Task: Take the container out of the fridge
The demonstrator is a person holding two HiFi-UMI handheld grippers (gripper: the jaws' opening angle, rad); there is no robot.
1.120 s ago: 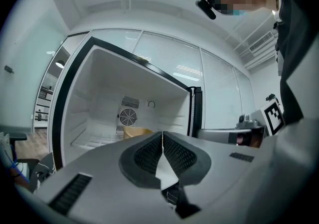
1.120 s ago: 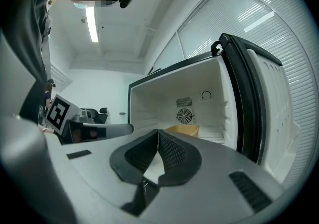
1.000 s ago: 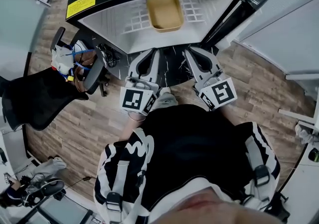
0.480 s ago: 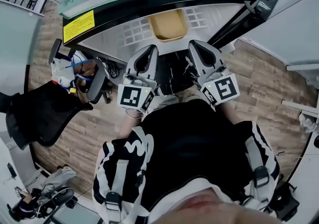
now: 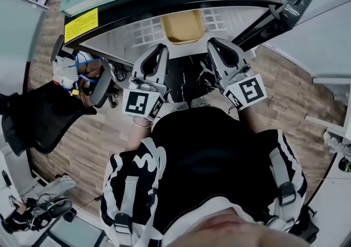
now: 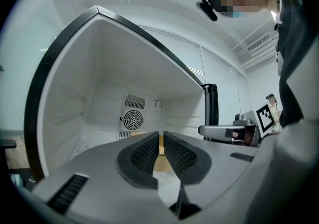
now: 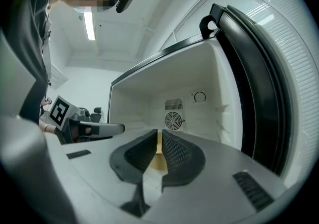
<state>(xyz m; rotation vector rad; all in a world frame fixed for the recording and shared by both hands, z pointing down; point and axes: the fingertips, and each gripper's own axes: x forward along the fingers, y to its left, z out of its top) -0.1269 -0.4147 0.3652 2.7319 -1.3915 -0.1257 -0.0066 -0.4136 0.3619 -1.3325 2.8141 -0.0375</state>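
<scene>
Left gripper [image 5: 156, 51] and right gripper [image 5: 216, 47] are both hovering pinched together, empty, at the fridge [image 5: 127, 36] mouth; container [image 5: 184, 25] is sitting inside it. I'd be spreading jaws before reaching in.

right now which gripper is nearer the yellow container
Right, but only slightly. The right gripper sits just off the container, at its front right corner; the left gripper is a little short of its front left corner.

The left gripper [image 6: 160, 137] faces the open white fridge [image 6: 99, 68], fingers [image 6: 145, 151] pressed together, empty. A tan container [image 6: 160, 160] sits beyond them, below the fan grille [image 6: 133, 117].
</scene>
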